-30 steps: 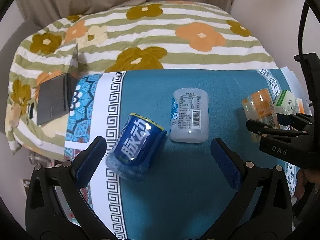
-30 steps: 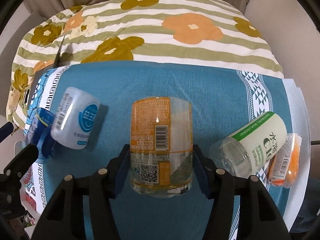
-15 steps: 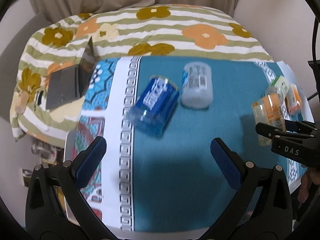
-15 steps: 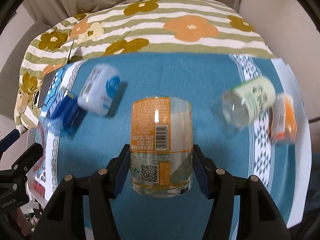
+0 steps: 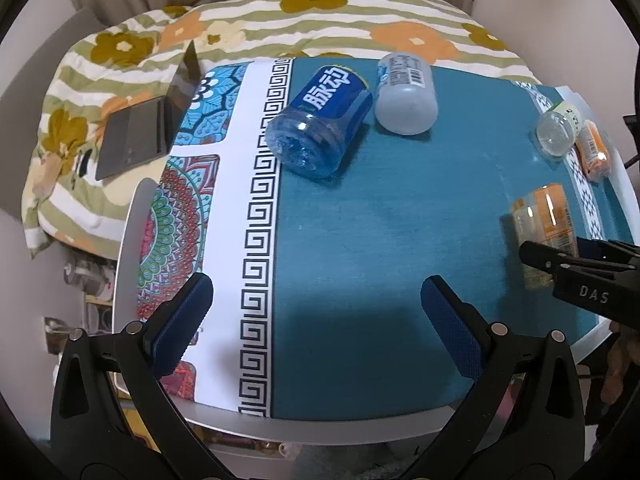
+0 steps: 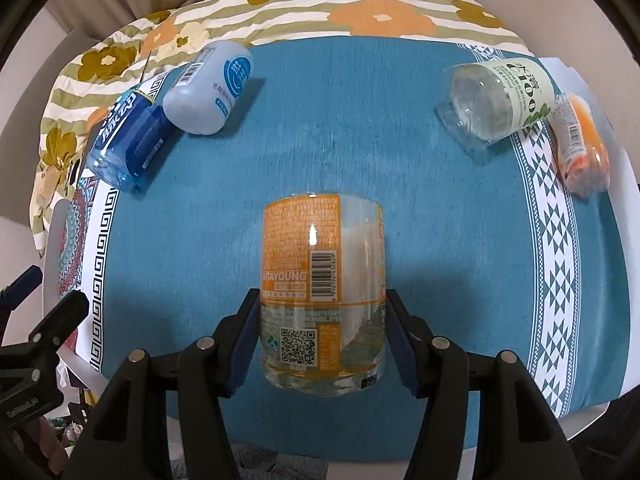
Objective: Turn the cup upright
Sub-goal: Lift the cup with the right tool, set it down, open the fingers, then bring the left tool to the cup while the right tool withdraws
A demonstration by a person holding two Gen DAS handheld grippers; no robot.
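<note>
My right gripper (image 6: 322, 320) is shut on a clear cup with an orange label (image 6: 322, 284) and holds it above the teal cloth. The same cup (image 5: 544, 220) shows at the right of the left wrist view, with the right gripper's black fingers over its lower part. My left gripper (image 5: 316, 312) is open and empty above the near part of the table. A blue cup (image 5: 320, 120) and a frosted white cup (image 5: 406, 94) lie on their sides at the far left. A green-label cup (image 6: 500, 98) and an orange cup (image 6: 580, 144) lie at the far right.
The round table (image 5: 128, 240) carries a teal cloth with a patterned white border (image 5: 260, 220). A floral bedspread (image 6: 360, 12) lies behind it. A grey laptop (image 5: 144, 132) rests on the bed at the left.
Both grippers have pulled back and risen, so more of the table shows. The right gripper still holds the orange-label cup, now higher above the cloth. The other cups have not moved.
</note>
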